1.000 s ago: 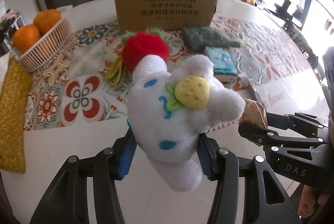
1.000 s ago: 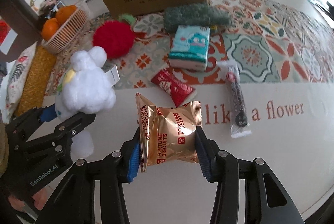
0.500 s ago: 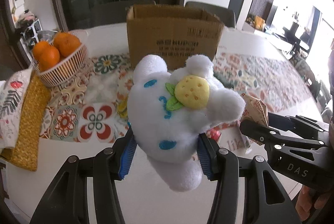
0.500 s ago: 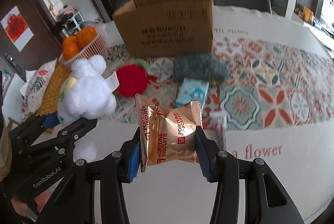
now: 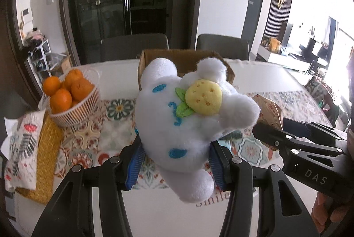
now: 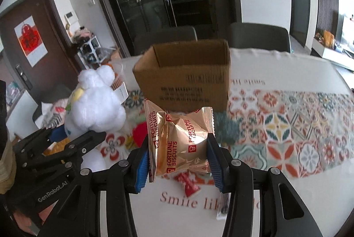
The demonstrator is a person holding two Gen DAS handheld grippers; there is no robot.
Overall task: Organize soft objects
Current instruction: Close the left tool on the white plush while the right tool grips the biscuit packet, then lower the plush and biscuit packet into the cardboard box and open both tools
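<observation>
**Both hands loaded, box ahead**

I am gripping the white plush toy point(image 5: 188, 126) in my left gripper point(image 5: 174, 161), whose jaws are closed onto its body from both sides, so the toy is hanging above the desk point(image 5: 154, 215) with its yellow strawberry patch facing my camera. In my right gripper point(image 6: 177, 161) I am squeezing the gold Fortune Biscuits packet point(image 6: 180, 139), the jaws pressing in on its two edges and holding it upright in the air. From the right wrist view, the plush toy is showing at the left, just beside the packet.

Below the packet, a small red wrapper point(image 6: 190, 184) is lying on the white part of the desk near the printed lettering. Beyond it, a red fluffy toy point(image 6: 140, 134) and a dark green fuzzy item point(image 6: 225, 128) are resting on the patterned runner point(image 6: 287, 126). Farther back, the open cardboard box point(image 6: 185, 82) is standing upright. To the left in the left wrist view, a basket of oranges point(image 5: 70, 95) is sitting near the desk edge.
</observation>
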